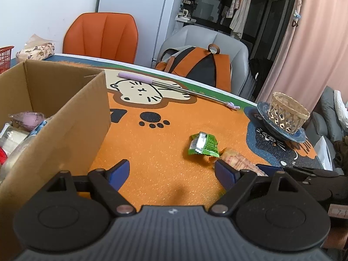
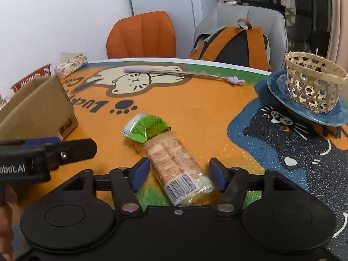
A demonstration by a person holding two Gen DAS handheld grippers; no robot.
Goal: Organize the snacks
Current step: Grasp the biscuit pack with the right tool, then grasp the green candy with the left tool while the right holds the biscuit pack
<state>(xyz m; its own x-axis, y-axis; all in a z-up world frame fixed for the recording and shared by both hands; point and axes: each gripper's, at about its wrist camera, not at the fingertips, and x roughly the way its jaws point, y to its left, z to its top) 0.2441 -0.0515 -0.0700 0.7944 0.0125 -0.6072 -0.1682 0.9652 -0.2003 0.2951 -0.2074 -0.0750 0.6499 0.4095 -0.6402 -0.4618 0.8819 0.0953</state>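
A clear packet of pale crackers [image 2: 174, 165] lies on the orange cat-print table mat [image 2: 195, 113], its far end resting on a green snack packet [image 2: 148, 127]. My right gripper [image 2: 179, 174] straddles the cracker packet, and its blue pads stand against the packet's two long sides. My left gripper [image 1: 171, 174] hovers open over bare mat, with the green packet [image 1: 203, 144] and the cracker packet [image 1: 236, 159] ahead to its right. A cardboard box [image 1: 65, 117] holding several wrapped snacks stands at the left gripper's left.
A blue plate [image 2: 304, 108] carrying a woven basket [image 2: 313, 82] stands at the right. A lilac-handled metal rod [image 2: 174, 72] lies across the far mat. A tissue pack [image 2: 70, 64], a red basket [image 2: 32, 79], two chairs and a backpack [image 2: 235, 43] line the far side.
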